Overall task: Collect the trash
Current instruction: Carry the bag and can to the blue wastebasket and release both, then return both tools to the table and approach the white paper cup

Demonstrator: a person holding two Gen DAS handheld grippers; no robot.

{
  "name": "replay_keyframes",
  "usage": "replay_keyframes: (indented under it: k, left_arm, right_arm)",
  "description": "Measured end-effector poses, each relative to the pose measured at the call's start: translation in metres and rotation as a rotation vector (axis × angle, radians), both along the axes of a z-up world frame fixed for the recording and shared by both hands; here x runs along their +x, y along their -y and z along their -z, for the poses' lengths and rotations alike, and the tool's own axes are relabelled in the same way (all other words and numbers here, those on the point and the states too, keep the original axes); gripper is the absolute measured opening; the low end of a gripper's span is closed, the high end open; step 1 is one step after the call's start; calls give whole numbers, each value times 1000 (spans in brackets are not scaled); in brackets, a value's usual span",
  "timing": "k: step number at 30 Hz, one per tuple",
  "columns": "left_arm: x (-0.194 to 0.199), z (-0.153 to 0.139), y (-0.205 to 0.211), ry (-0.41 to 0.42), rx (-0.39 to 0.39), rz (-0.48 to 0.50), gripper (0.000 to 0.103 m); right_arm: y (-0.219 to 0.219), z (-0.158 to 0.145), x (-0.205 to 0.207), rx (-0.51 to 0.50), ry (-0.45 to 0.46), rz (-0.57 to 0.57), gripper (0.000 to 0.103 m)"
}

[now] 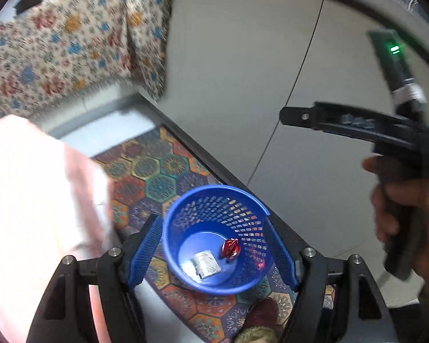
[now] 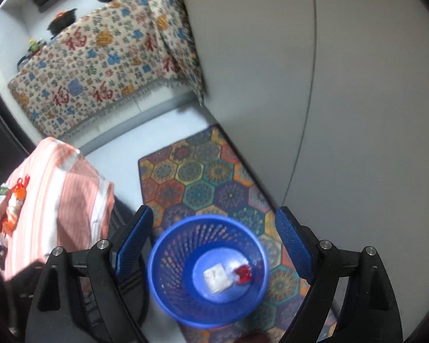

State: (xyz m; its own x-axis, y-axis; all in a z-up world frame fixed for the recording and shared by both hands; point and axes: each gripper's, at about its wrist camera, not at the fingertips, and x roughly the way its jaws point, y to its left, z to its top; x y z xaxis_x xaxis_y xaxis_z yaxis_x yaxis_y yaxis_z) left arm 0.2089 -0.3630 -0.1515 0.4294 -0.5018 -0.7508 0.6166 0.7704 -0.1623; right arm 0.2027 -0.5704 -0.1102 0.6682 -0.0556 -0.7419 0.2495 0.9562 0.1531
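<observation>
While both grippers hang wide open and empty over the blue basket [image 2: 208,271], more trash [image 2: 5,214] sits on the striped cloth [image 2: 60,200] — off left of the jaws, nearer the left gripper [image 1: 213,254] than the right gripper [image 2: 214,243].

Both wrist cameras look steeply down past their own claws, each hanging over the blue basket [image 1: 214,237] on the patterned mat [image 2: 203,177]; both share the draped cloth [image 2: 100,65] beyond.
</observation>
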Motion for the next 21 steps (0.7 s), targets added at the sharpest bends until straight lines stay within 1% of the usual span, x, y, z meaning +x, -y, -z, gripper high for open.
replay_keyframes:
  k: [3,6,9,11,14,16,19,21]
  left_arm:
    - [-19,-18,-39,37,8,-42,75]
    - [-38,-26,-81,55,28,-122,75]
    - [-50,-24,-126,55,58,-216,75]
    - [-55,-21,-155,47,83,-272,75]
    - [-62,-19,-202,54,129,-354,75]
    - [-66,-16,-232,66,160,-416,75]
    - [-69,-10,-274,60,174,-508,75]
    - [-72,-6,-300,50,178,-564,75]
  right_arm:
    - [-20,-15,-5,-44,57,-28,91]
    - [-48,-27,-9,-76,108,-64,93]
    - [-83,-36,-12,-81,146,-119,95]
    - [-115,-39,-13,-69,159,-178,97]
    - [-168,-36,-13,-62,156,-278,97]
    - [-211,-28,-14,-60,135,-361,98]
    - [-274,-6,-16,-49,69,-484,98]
    - [-313,10,-19,-76,24,-566,98]
